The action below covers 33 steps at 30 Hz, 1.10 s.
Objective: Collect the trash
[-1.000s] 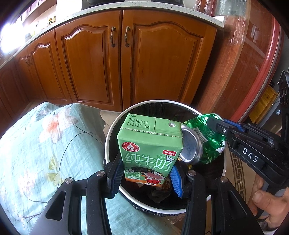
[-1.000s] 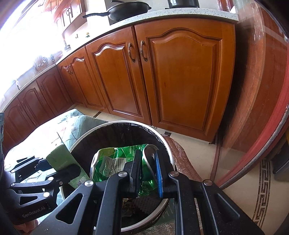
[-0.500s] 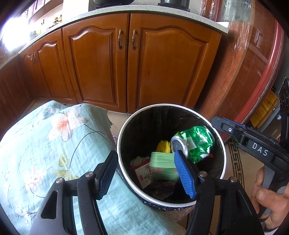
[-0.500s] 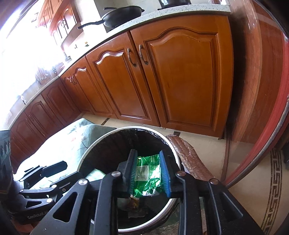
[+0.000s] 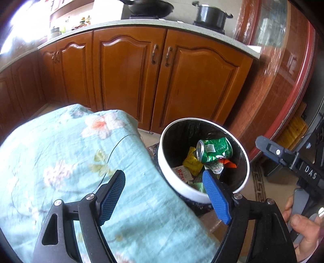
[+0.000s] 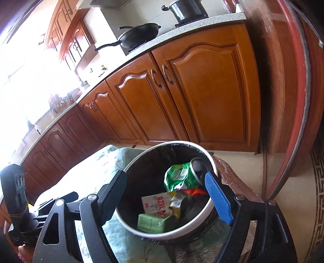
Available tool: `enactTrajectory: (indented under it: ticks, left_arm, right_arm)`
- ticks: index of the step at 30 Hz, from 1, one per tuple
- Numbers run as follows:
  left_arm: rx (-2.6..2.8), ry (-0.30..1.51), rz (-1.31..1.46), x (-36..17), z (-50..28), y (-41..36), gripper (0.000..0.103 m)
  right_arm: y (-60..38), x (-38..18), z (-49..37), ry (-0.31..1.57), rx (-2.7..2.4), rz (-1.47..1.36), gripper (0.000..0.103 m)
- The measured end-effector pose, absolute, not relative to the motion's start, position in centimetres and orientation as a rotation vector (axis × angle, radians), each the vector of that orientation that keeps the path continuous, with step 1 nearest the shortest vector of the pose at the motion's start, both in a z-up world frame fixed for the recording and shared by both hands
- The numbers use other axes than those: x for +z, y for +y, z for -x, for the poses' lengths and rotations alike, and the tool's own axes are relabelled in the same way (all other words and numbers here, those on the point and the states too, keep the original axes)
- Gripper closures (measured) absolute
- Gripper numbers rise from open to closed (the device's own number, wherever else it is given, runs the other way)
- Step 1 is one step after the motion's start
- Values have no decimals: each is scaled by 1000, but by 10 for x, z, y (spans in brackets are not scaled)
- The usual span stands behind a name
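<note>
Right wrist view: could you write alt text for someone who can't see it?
An open, empty right gripper hangs over a white-rimmed trash bin holding a crushed green can, a green milk carton and wrappers. Wooden kitchen cabinets stand behind; a floral cloth lies beside the bin.

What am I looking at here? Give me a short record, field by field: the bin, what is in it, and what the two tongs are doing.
bin: round white-rimmed trash bin with black liner, beside a floral cloth
contents: crushed green can, green milk carton, yellow wrapper, a "1928" packet
left tongs: open, empty, above the bin's near rim
right tongs: open, empty, above the bin
background: wooden cabinets, wok and pot on the counter
</note>
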State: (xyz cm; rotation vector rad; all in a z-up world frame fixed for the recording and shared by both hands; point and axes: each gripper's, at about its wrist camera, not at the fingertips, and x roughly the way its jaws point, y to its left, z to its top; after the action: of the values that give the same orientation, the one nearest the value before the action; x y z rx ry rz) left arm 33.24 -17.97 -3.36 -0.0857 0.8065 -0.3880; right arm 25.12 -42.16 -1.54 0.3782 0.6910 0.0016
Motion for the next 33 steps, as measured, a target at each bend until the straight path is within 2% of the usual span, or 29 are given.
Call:
enactTrajectory:
  ticks: [4,9,17,20,22,27,33]
  left_arm:
    - [-387,741,121,-26,-295,-148,23]
    - [-345,636,148,-15,-245,-118,11]
    - [-334,506,162,11,-180,-90,7]
    - [-313,435,157,22,-156,-77,1]
    - [-278,383,145,21,-136,-69,1]
    - [-177,320,77,3,-102,-62,1]
    - [-72,350,-10,-17,-92,-70,1]
  right_arm:
    - [-403,-12,-221,655,9,-381,15]
    - [-372,-2,-183,599,10,-350,6]
    - [-329,44,-144,485,12,-252,1]
    - [-311,68,-126,411,3,-185,0]
    - [-301,78,-116,361,-2,-149,0]
    - [-284,67,-98,279,-53,-99,0]
    - [-274,40,-105,358,-61,-76,0]
